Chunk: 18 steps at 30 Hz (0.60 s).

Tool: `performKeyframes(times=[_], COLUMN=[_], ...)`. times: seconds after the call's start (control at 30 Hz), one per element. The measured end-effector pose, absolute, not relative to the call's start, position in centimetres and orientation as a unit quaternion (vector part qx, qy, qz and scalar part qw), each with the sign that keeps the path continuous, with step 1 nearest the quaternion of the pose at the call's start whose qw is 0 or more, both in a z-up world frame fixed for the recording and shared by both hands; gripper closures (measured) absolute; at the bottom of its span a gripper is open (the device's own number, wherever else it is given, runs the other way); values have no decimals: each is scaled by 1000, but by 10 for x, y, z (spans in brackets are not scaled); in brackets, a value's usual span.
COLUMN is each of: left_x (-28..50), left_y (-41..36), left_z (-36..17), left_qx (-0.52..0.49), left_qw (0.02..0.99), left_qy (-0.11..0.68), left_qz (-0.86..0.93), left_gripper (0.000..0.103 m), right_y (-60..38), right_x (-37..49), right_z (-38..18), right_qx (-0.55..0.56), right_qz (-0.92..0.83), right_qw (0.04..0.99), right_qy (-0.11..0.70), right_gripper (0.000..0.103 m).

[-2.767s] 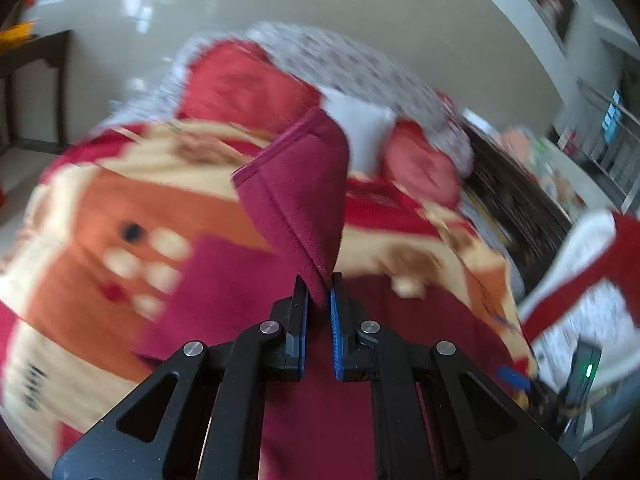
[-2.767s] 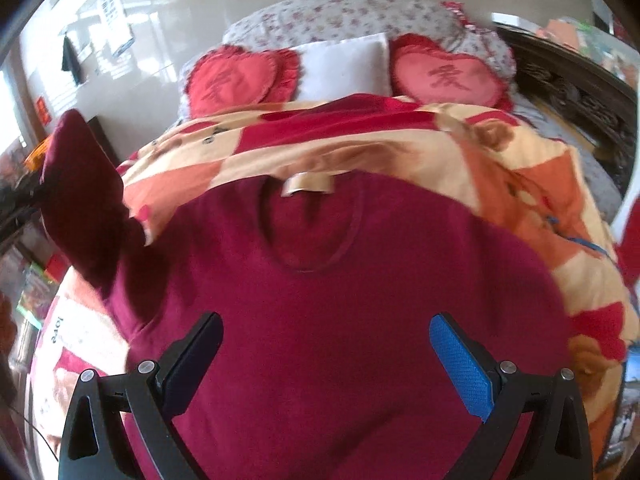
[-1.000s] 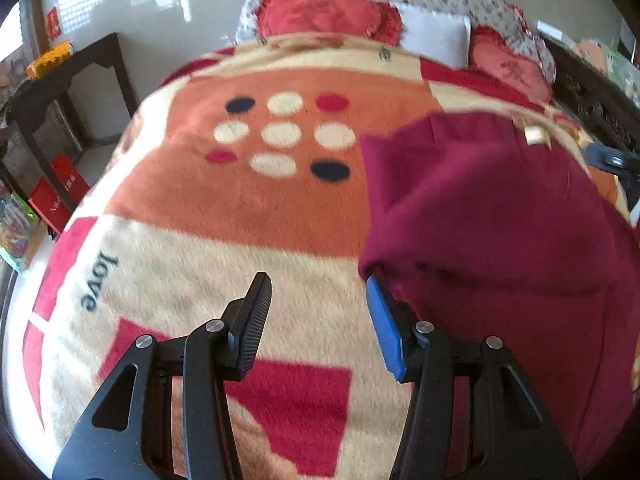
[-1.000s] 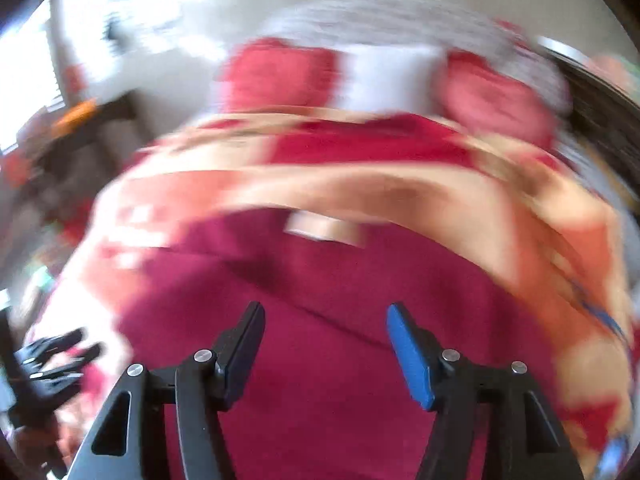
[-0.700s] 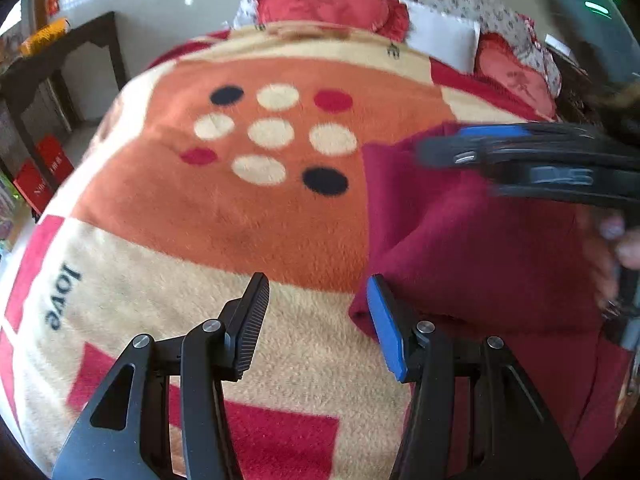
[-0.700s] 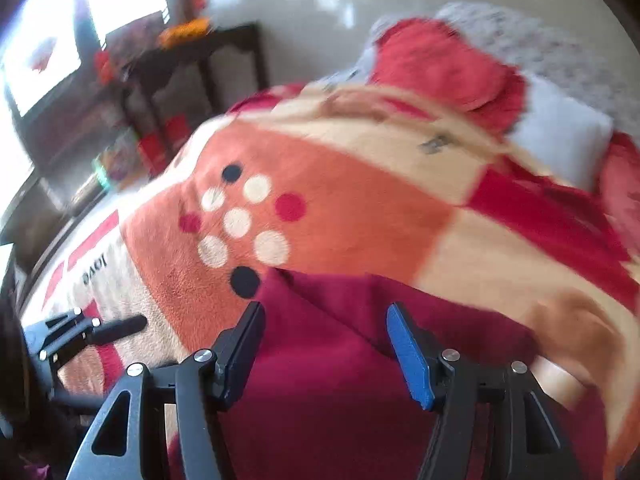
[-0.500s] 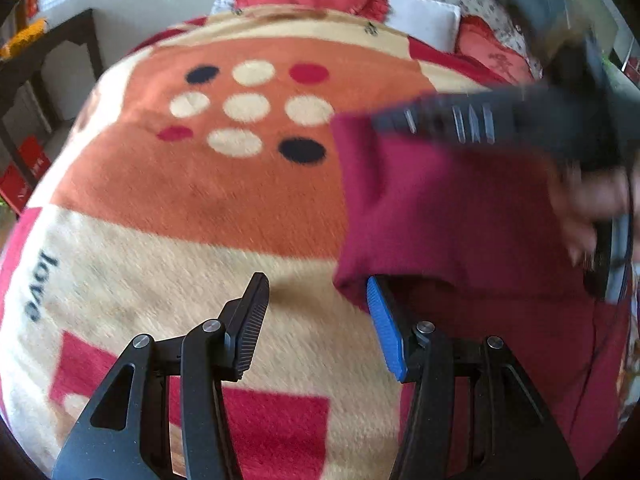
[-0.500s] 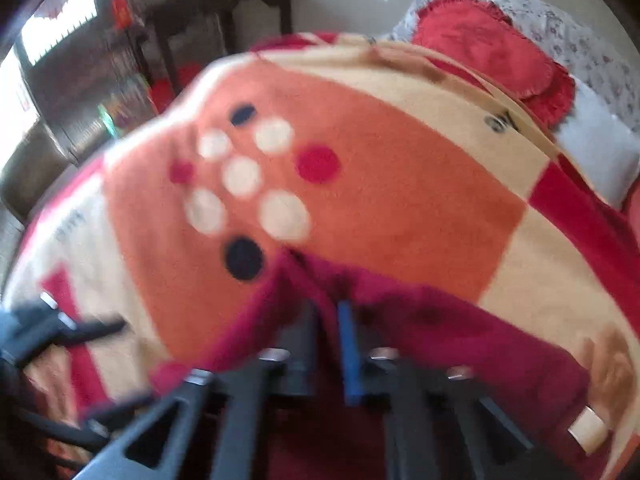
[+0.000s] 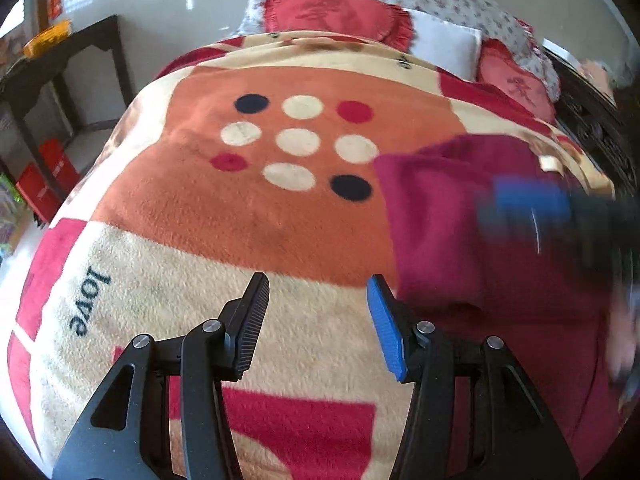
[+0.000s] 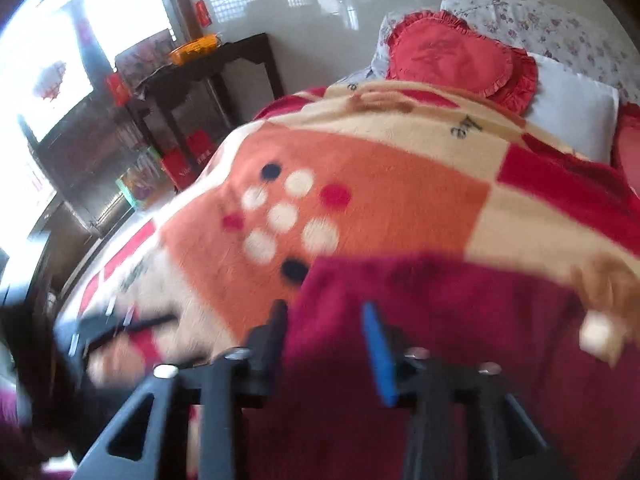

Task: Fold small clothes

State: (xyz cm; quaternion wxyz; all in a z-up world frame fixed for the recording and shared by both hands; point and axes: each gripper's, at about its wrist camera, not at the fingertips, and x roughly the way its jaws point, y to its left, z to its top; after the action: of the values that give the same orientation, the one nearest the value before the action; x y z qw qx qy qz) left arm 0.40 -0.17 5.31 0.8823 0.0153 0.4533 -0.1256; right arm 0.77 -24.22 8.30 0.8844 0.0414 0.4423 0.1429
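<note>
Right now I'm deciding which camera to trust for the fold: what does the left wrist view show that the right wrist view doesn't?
Only the left wrist view shows the word "love" on the blanket and a second red cushion past the white pillow.

Only the right wrist view shows the bright window and the stacked red boxes.

Both show the maroon sweater on the dotted blanket, the left gripper open, and the right gripper, whose jaws have just been opening over the sweater.

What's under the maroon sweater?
The patterned blanket lies under the sweater, showing around its edges. Whatever is beneath the sweater's middle is covered.
</note>
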Motion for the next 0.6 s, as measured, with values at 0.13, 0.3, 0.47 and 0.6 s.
performKeyframes(times=[0.13, 0.3, 0.47, 0.6], left_x=[10, 15, 14, 1], left_y=[-16, -48, -50, -49], left_z=[54, 37, 38, 55], left_qx=[3, 71, 85, 75], left_qw=[881, 872, 874, 882], left_qy=[455, 468, 464, 450], left_qz=[-131, -128, -117, -116], left_gripper=[52, 52, 52, 52], right_y=[-236, -254, -314, -372], right_x=[-20, -61, -127, -160], right_z=[30, 50, 80, 80], right_qx=[23, 69, 102, 134], right_qz=[103, 84, 1, -86], right_qw=[851, 867, 886, 877], right_qy=[514, 486, 451, 453], right_gripper=[63, 64, 52, 51])
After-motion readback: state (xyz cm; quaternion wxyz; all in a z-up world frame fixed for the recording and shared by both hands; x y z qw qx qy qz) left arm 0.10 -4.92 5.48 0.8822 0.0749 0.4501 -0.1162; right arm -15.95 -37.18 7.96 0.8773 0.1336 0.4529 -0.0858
